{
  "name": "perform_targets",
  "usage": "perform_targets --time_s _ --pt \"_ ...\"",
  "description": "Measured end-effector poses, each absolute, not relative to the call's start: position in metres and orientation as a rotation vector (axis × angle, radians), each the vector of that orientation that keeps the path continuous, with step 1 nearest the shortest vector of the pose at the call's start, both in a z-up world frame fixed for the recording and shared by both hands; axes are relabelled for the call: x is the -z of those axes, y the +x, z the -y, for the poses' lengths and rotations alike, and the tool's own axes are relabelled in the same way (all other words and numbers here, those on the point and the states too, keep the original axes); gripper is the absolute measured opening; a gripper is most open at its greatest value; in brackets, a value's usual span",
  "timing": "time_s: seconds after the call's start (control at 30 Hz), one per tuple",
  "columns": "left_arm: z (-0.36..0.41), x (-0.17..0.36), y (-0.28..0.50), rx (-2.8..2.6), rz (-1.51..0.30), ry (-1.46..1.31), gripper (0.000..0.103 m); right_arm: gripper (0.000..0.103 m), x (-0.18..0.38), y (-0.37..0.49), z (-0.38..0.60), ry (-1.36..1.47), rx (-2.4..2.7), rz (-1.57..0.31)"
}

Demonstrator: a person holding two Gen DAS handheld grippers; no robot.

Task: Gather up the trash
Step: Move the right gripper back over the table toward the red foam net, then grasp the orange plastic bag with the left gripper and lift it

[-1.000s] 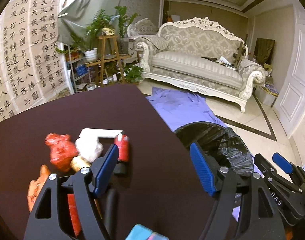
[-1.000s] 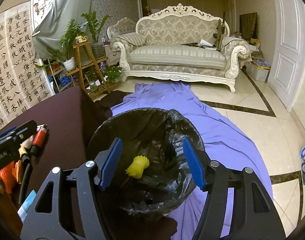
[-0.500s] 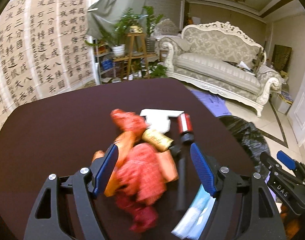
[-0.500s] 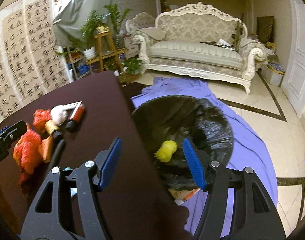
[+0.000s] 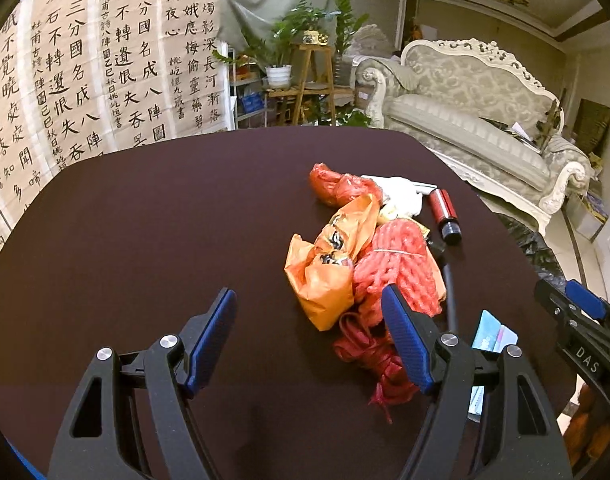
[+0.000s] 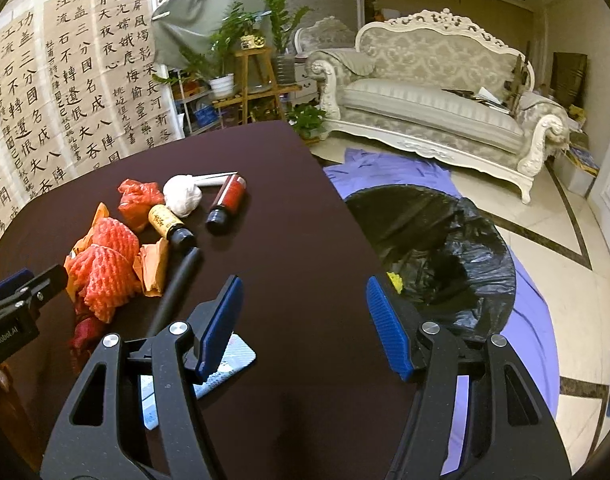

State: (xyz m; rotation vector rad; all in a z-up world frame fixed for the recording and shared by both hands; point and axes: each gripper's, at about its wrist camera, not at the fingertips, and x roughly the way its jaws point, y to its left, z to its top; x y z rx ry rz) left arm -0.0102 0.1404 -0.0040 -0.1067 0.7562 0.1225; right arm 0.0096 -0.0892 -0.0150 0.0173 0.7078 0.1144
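Trash lies heaped toward the right edge of the dark brown round table (image 5: 145, 220): a crumpled orange plastic bag (image 5: 329, 264), red foam netting (image 5: 397, 268), a white paper wad (image 6: 182, 194), a small red bottle (image 6: 227, 202) and a yellow-labelled bottle (image 6: 169, 222). My left gripper (image 5: 309, 336) hovers over bare tabletop, jaws apart, empty. My right gripper (image 6: 303, 324) hangs at the table's right edge, jaws apart, empty. Beside that edge stands the black-lined bin (image 6: 457, 240).
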Motion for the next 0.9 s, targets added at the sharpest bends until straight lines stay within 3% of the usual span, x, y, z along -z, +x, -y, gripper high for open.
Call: perform_targets --time_s 0.9 --pt "-0.183 0.013 0.007 -0.199 -0.763 -0.161 0.072 0.063 0.019 0.025 0.072 -0.005 -0.143 -0.723"
